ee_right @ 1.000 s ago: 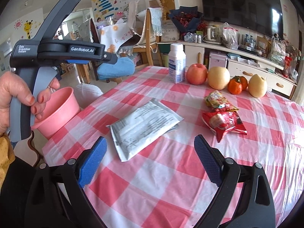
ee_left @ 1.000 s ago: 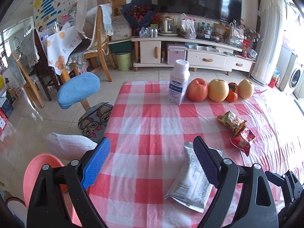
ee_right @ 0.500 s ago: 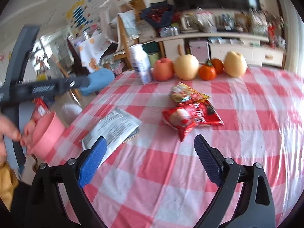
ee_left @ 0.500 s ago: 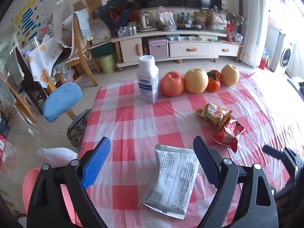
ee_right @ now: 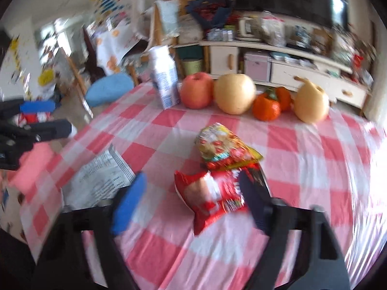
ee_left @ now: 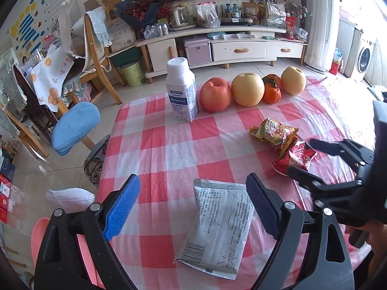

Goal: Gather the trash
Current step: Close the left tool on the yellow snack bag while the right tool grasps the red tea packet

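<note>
No print is legible — all too small.

Both cameras look forward and down along their own tongs across the checked tabletop [ee_left: 169,149] toward the TV cabinet [ee_left: 241,48]. The left view sits near the grey packet [ee_left: 220,227]; the right view, blurred, sits close over the red snack bag [ee_right: 217,193]. Both share the packets, bottle [ee_left: 181,91] and fruit row [ee_right: 234,94]

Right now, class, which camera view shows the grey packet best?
The left wrist view: the grey packet lies whole and sharp on the tablecloth. The right wrist view shows it blurred, partly hidden behind a blue pad.
</note>
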Tool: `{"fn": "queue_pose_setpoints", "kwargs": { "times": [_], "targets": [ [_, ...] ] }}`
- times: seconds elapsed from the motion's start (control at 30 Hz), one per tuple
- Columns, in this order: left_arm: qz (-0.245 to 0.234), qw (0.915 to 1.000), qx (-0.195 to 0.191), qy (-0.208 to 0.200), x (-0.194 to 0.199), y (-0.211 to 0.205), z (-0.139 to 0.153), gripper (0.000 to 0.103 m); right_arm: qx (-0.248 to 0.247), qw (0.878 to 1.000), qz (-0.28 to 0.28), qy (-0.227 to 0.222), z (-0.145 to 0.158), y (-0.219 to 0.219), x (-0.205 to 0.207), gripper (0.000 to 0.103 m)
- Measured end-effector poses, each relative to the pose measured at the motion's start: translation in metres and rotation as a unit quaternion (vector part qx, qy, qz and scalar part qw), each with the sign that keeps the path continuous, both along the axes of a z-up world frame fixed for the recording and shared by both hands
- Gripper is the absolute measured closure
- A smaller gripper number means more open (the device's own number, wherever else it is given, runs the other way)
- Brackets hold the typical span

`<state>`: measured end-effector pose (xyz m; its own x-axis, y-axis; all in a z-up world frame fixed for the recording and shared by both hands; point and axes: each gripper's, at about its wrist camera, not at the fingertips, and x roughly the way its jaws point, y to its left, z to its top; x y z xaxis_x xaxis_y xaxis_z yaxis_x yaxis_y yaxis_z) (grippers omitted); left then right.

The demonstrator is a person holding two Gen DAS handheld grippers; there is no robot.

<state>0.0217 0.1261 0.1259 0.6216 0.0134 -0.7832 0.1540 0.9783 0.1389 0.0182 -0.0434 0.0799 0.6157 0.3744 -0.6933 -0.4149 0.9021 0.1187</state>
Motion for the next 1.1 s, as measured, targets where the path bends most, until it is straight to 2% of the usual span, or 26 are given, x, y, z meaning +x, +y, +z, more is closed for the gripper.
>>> {"fn": "queue_pose_setpoints", "kwargs": {
  "times": [0.13, 0.23, 0.47, 0.63, 0.67, 0.73, 0.87, 0.97, 1.0, 1.1],
  "targets": [
    [0.001, 0.9999, 0.007, 0.01, 0.005, -0.005, -0.005, 0.015, -0.037, 0.998, 0.041, 0.009, -0.012, 0.014, 0.012, 0.064],
    [-0.003, 0.9998, 0.015, 0.015, 0.009, -0.012, -0.008, 0.015, -0.082, 0.995, 0.053, 0.006, -0.021, 0.015, 0.013, 0.071],
    [-0.012, 0.9994, 0.023, 0.023, 0.014, -0.027, -0.013, 0.015, -0.08, 0.994, 0.072, 0.028, -0.024, -0.022, -0.003, 0.07],
    [-0.03, 0.9989, 0.025, 0.026, 0.017, -0.043, -0.016, 0.015, -0.083, 0.995, 0.043, 0.037, -0.021, -0.06, -0.015, 0.068],
    [-0.035, 0.9987, 0.027, 0.027, 0.018, -0.047, -0.017, 0.015, -0.08, 0.995, 0.035, 0.04, -0.021, -0.067, -0.016, 0.067],
    [-0.045, 0.9981, 0.027, 0.031, 0.02, -0.055, -0.02, 0.015, -0.081, 0.995, 0.016, 0.047, -0.021, -0.081, -0.016, 0.056],
    [-0.059, 0.9973, 0.007, 0.044, 0.024, -0.066, -0.026, 0.015, -0.088, 0.993, -0.023, 0.069, -0.023, -0.111, -0.017, 0.046],
    [-0.07, 0.995, -0.05, 0.05, 0.029, -0.073, -0.027, 0.015, -0.076, 0.992, -0.067, 0.072, -0.02, -0.136, -0.017, 0.027],
    [-0.074, 0.9933, -0.072, 0.051, 0.032, -0.076, -0.026, 0.015, -0.061, 0.992, -0.078, 0.075, -0.02, -0.142, -0.016, 0.019],
    [-0.081, 0.9878, -0.123, 0.052, 0.042, -0.09, -0.03, 0.015, 0.031, 0.989, -0.096, 0.106, -0.022, -0.157, -0.011, 0.019]
  ]
}}
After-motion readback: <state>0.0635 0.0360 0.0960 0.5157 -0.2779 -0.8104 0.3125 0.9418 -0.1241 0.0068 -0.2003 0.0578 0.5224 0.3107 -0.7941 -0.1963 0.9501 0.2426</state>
